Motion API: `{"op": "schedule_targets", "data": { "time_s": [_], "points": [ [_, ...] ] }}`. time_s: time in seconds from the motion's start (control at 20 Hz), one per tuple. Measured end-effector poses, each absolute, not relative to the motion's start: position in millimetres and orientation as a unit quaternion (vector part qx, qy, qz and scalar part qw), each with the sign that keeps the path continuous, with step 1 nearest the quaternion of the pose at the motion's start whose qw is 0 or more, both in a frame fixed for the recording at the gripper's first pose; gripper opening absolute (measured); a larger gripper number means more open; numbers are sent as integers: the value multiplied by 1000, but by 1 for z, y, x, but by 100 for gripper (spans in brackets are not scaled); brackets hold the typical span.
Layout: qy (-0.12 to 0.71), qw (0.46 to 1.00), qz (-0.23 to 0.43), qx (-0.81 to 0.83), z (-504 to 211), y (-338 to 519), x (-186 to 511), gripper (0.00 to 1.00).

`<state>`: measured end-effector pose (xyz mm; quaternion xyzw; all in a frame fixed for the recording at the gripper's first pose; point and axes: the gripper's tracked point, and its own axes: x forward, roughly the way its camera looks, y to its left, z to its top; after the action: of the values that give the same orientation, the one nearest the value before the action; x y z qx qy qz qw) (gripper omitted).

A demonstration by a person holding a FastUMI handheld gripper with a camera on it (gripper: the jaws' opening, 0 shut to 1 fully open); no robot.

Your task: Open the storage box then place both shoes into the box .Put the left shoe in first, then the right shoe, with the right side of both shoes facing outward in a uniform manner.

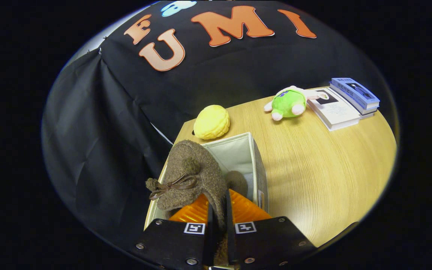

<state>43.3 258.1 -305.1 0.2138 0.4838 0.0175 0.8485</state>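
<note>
The gripper (218, 215) is clenched on the rim of a brown fuzzy wool shoe (191, 176) with a thin brown bow, both fingers pressing it. The shoe's long axis runs away from the fingers, toe pointing far, held over the open grey fabric storage box (255, 161) on the wooden table (324, 176). Beyond the box lie a yellow knitted ball (211, 122), then a green plush toy (289, 103) and stacked books (345, 103) far right.

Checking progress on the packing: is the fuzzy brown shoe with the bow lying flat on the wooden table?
No, the tool holds the fuzzy brown shoe over the open grey fabric storage box.
</note>
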Motion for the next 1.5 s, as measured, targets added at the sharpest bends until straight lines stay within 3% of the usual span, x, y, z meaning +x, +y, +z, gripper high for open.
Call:
{"op": "schedule_targets", "data": {
  "time_s": [0.15, 0.45, 0.7, 0.9, 1.15, 1.5],
  "points": [
    [481, 848, 19, 221, -297, 258, 39, 30],
    [406, 884, 32, 231, -245, 235, 60, 41],
    [368, 908, 43, 198, -230, 206, 54, 68],
    [319, 933, 43, 160, -211, 174, 53, 82],
    [257, 959, 37, 115, -182, 134, 46, 90],
    [174, 982, 19, 75, -148, 79, 23, 91]
  ]
}}
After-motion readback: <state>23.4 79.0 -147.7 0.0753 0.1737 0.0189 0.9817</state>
